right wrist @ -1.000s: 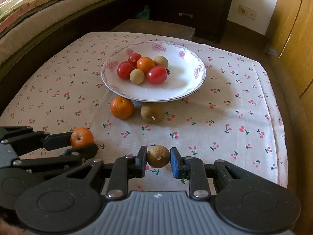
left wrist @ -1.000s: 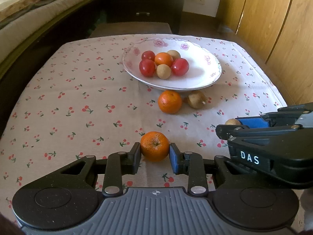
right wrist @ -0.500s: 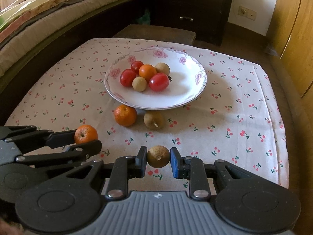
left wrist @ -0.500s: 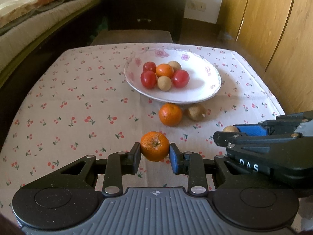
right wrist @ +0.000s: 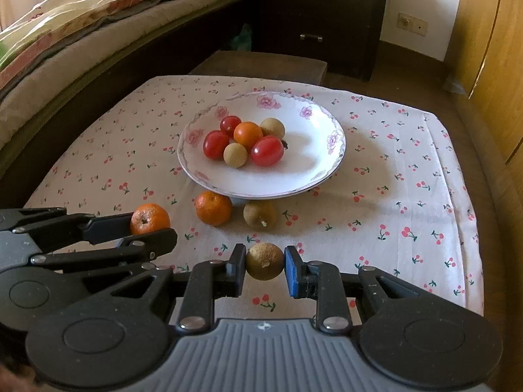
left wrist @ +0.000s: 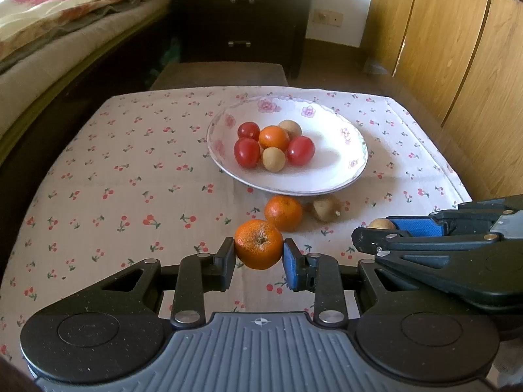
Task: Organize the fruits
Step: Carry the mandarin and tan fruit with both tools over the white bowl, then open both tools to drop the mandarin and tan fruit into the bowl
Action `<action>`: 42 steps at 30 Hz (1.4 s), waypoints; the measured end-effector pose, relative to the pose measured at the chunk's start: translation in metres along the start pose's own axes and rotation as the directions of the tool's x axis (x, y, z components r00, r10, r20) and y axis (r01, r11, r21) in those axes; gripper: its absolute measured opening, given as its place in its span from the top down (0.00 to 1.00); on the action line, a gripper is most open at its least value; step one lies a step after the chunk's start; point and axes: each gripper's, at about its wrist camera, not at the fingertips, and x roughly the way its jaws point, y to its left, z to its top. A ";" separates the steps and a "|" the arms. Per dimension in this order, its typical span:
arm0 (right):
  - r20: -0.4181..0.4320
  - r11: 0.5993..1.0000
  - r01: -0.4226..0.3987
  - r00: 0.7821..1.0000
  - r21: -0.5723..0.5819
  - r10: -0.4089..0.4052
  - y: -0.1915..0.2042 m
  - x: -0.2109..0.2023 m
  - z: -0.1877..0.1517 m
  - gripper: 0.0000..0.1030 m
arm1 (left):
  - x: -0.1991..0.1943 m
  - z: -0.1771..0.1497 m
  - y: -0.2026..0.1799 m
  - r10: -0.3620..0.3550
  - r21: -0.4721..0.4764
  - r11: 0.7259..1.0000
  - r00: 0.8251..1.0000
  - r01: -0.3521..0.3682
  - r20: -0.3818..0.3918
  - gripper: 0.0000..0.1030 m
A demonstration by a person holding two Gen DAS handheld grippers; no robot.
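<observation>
I have my left tongs (left wrist: pixel 259 254) pinching a round orange tangerine (left wrist: pixel 259 243) and my right tongs (right wrist: pixel 264 263) pinching a small brown longan (right wrist: pixel 264 261), both lifted; next, carry each over the white floral-rimmed bowl (right wrist: pixel 322 166) and release

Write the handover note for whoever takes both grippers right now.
Left hand-held gripper: shut on an orange, lifted off the cloth.
Right hand-held gripper: shut on a brown fruit, also lifted.
Plate: holds three tomatoes, one orange fruit and two pale round fruits.
On the cloth in front of the plate: a second orange and a second brown fruit.
Left to do: put both held fruits on the plate, then probably the two loose ones.
</observation>
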 end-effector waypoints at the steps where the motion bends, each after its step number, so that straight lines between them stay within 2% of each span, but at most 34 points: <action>1: 0.002 1.000 -0.004 1.000 0.006 0.004 -0.001 0.000 0.001 0.74 | 0.000 0.002 0.001 -0.005 -0.003 1.000 1.000 0.005 0.001 0.63; 8: 0.018 0.999 -0.035 0.999 0.027 0.035 -0.002 -0.003 0.010 0.74 | -0.001 0.014 0.009 -0.034 -0.040 0.999 0.999 0.034 0.008 0.62; 19: 0.027 0.996 -0.058 0.998 0.065 0.057 -0.014 0.009 0.044 0.74 | 0.010 0.045 0.012 -0.036 -0.056 0.998 0.999 0.037 0.029 0.63; 31: -0.006 0.991 -0.070 0.997 0.116 0.071 -0.033 0.043 0.069 0.74 | 0.046 0.067 0.015 -0.062 -0.098 0.993 0.998 0.059 -0.026 0.64; 42: -0.029 0.989 -0.085 0.996 0.125 0.089 -0.042 0.059 0.078 0.73 | 0.063 0.073 0.014 -0.062 -0.104 0.993 0.997 0.056 -0.055 0.64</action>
